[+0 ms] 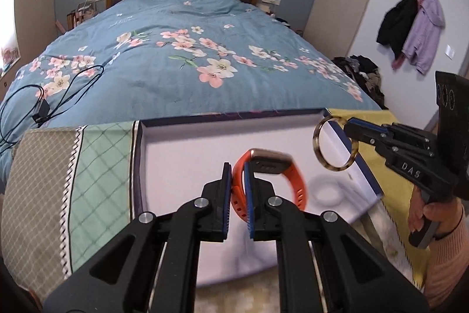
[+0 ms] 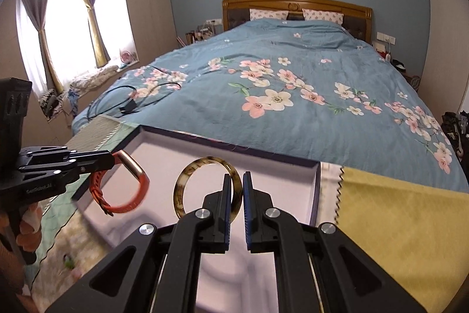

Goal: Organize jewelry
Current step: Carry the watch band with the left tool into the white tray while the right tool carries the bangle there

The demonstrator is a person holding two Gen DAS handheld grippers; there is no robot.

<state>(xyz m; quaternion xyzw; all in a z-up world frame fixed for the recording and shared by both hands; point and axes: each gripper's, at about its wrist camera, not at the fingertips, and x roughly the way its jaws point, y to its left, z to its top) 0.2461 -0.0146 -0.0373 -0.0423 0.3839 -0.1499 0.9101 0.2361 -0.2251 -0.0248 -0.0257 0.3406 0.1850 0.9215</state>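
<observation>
An orange watch band (image 1: 268, 184) with a rose-gold case hangs in the air above the white floor of an open shallow box (image 1: 181, 148), its strap pinched between the closed blue-padded jaws of the left gripper (image 1: 237, 189). Just to its right, over the box's right edge, a tortoiseshell bangle (image 2: 208, 189) is clamped by its rim in the right gripper (image 2: 237, 195), whose jaws are likewise closed down on it; the ring stands upright and clear of the box. The box sits at the foot edge of the bed (image 1: 181, 49), on a green checked cloth (image 1: 99, 166) to its left and a yellow cloth (image 2: 404, 225) to its right. A black cable (image 1: 52, 101) lies on the blue floral quilt near the bed's left edge.
</observation>
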